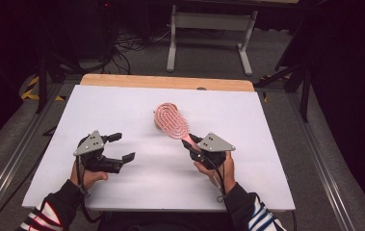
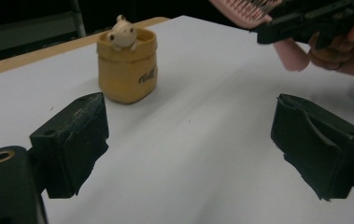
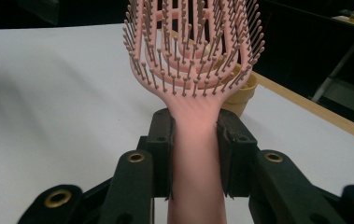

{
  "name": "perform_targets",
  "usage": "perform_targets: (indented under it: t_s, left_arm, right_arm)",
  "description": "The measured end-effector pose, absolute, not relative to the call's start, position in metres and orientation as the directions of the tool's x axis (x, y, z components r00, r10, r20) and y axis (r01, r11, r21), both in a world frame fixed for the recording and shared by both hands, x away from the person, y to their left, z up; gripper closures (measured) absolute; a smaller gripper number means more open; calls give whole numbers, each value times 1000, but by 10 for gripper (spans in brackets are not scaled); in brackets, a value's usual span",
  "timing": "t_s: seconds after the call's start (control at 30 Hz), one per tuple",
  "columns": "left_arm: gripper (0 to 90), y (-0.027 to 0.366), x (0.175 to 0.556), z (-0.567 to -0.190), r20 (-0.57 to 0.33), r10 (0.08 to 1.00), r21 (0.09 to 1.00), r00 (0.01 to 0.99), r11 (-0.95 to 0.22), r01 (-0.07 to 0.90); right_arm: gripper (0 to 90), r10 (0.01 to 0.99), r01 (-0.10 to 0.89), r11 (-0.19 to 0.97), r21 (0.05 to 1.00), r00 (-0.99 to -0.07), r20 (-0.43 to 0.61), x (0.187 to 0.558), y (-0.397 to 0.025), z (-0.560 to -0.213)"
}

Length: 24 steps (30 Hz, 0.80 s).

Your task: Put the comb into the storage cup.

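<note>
At the near edge of the white tabletop [image 1: 122, 192], two forearms in dark sleeves with striped cuffs are coming in from below. The left hand [image 1: 89, 177] is gripping the left tool [image 1: 121, 147], which is sitting low over the tabletop near its left side. Its jaws are standing wide apart with nothing between them; the left gripper view is showing bare tabletop in the gap.

The right hand [image 1: 214, 171] is gripping the right tool [image 1: 193, 142], which is positioned right of centre. Its jaws are clamping the handle of the pink hairbrush [image 1: 172, 120], one pad pressing each side of the handle just below the head, as the right gripper view [image 3: 196, 140] is showing. The brush head is extending away from the person and to the left, bristles facing up, raised off the tabletop.

Farther out, a small yellow pot [image 2: 127, 70] is standing upright on the tabletop, directly under and behind the brush head. A pale toy figure [image 2: 121, 32] is sitting in its open top.
</note>
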<state>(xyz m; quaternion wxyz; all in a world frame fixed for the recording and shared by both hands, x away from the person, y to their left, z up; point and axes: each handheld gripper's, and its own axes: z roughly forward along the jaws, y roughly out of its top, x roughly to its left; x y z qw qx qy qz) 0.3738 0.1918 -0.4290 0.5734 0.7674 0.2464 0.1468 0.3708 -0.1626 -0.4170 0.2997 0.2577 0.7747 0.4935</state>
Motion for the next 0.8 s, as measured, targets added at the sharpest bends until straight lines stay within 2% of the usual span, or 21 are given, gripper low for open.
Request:
perform_targets:
  t_s: [0.4,0.6,0.8]
  left_arm:
    - [150,130,394,-412,-151,486,958,861,-143,249]
    - [231,107,401,-410,-211,446,950,870,-116,290]
    - [311,96,407,-407,-250,444,950,860,-59,307]
  right_arm:
    - [698,686,68,394,916,-686,-244,364,-155,-420]
    - [698,677,43,405,913,-685,-268,359,-148,-421]
    - [698,679,33,405,914,-680,-276,357,-146,-421]
